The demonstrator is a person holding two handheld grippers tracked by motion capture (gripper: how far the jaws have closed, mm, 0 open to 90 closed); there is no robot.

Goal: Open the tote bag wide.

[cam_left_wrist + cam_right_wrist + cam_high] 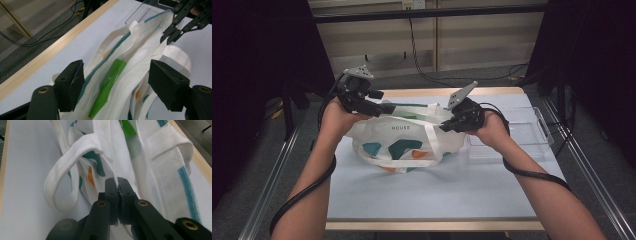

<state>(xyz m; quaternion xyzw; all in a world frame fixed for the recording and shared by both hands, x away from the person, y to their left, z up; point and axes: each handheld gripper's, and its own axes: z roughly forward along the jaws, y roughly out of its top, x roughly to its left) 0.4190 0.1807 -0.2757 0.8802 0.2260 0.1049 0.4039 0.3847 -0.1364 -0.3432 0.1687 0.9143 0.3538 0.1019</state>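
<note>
High view is looking forward and down from above the person's side, taking in the whole table; left gripper view is riding close over the open bag, looking into it; right gripper view is sitting right at the bag's edge; all three are sharing the bag.

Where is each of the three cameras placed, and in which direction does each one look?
High view: above the person's side, looking forward and down at the table; both forearms, left tool and right tool show.
Left gripper view: on the left tool, looking along its open jaws into the tote bag at a green item.
Right gripper view: on the right tool, its jaws pinching the bag's edge.
Both gripper views share the bag and green item.
</note>
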